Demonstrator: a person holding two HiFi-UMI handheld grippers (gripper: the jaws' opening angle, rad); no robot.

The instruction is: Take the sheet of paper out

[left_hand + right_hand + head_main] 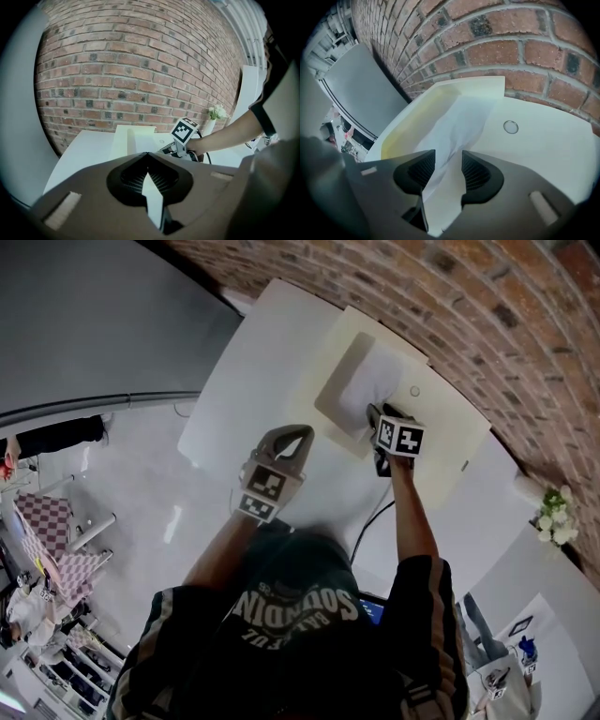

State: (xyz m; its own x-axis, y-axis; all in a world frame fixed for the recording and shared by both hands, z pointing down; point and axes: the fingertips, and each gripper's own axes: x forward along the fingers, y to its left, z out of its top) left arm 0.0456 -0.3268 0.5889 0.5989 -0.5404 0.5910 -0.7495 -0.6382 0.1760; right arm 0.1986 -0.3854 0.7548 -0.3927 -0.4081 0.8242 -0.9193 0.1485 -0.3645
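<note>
A white sheet of paper (377,379) lies, slightly crumpled, in the recessed tray (336,390) of a cream machine (450,432) against the brick wall. In the right gripper view the paper (461,117) runs from the tray toward me, and its near end sits between the jaws. My right gripper (372,414) (448,155) is open around that end, and the pads do not press on it. My left gripper (304,433) (147,154) hovers over the white table to the left of the machine, jaws shut at the tips, with nothing seen held.
A round button (510,126) sits on the machine's top beside the tray. A black cable (370,519) runs off the white table (234,390) toward me. A small vase of white flowers (555,517) stands at the right. The brick wall (469,306) closes off the far side.
</note>
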